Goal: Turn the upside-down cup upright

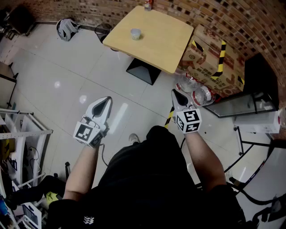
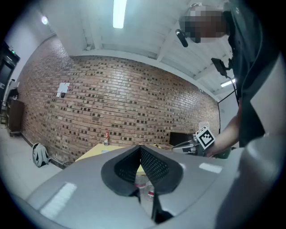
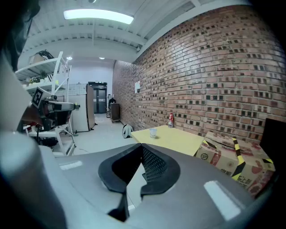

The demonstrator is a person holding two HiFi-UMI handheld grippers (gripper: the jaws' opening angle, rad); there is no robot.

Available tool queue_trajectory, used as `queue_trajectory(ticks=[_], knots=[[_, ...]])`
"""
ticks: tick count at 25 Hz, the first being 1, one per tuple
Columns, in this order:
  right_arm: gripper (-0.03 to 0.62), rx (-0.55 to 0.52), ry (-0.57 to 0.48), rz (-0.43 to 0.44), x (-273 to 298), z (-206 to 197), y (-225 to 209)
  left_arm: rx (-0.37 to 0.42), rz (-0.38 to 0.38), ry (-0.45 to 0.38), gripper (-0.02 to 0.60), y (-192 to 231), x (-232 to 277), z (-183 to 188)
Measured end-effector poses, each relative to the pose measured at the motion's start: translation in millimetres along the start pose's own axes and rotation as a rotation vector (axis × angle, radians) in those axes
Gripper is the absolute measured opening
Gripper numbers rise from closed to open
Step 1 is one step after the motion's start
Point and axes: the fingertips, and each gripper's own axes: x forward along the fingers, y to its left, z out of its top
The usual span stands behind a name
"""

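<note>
The cup [image 1: 135,33] on the tabletop [image 1: 165,44] is too small in the head view to tell which way up it stands, and the bottle [image 1: 147,5] at the far side is cut off by the top edge. In the left gripper view the left hand-held gripper [image 2: 140,147] covers most of the tabletop, and only scraps of clear bottles [image 2: 140,181] show through the gap below its tips. The right hand-held gripper [image 3: 142,146] hides the lower part of the cardboard box [image 3: 223,154].
</note>
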Motion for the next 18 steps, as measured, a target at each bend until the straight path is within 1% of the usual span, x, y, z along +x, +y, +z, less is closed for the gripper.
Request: queue_trajectory(ticks=[3,6,7,10,13,15,18], knots=[[0.002,0.004,-0.010,0.006,15,7,6,-0.010,0.015,-0.012,0.000,15,5,11],[0.003,0.005,-0.014,0.007,30,10,1,0.022,0.011,-0.006,0.000,28,8,10],[0.002,0.008,-0.017,0.006,38,11,-3,0.021,0.019,-0.003,0.000,34,11,10],[0.002,0.016,-0.027,0.014,69,16,-18,-0.017,0.055,-0.013,0.000,59,28,13],[0.003,0.026,-0.042,0.015,105,26,-41,-0.015,0.062,-0.021,0.000,78,59,25],[0.003,0.036,-0.055,0.018,131,40,-59,0.000,0.059,-0.012,0.000,94,86,31],[0.002,0.017,-0.062,0.048,170,65,-79,0.017,0.066,-0.010,0.000,121,126,48]])
